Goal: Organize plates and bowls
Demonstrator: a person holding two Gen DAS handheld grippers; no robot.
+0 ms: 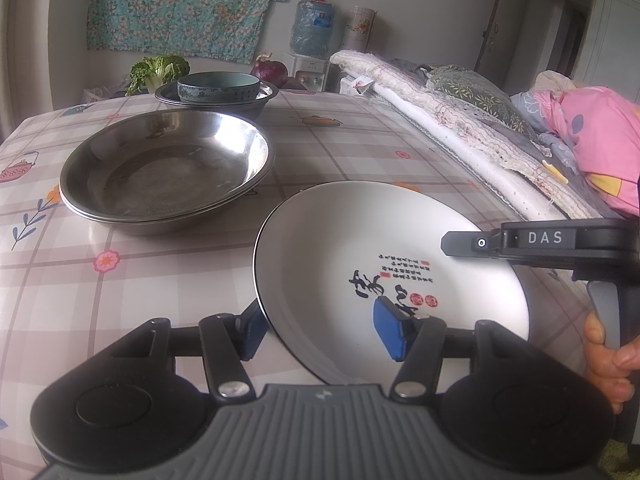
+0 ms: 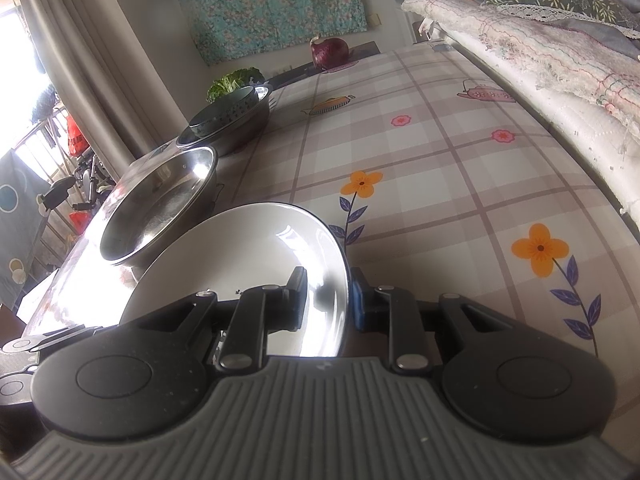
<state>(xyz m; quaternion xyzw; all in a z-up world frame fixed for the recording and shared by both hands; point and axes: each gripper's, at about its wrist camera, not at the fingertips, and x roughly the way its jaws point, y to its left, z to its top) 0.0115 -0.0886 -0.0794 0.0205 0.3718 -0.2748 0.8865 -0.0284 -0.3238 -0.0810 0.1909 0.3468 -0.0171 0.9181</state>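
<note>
A white plate with black calligraphy sits tilted at the table's near right. My left gripper straddles its near left rim, one blue pad under the rim and one inside; the jaws stand wide. My right gripper pinches the same plate at its right rim, a finger on each side; its body shows in the left wrist view. Two nested steel plates lie to the left. Farther back, a teal bowl rests in a steel bowl.
The table has a checked floral cloth. A red onion and leafy greens lie at the far edge. A bed with folded blankets runs along the table's right side. A water dispenser stands behind.
</note>
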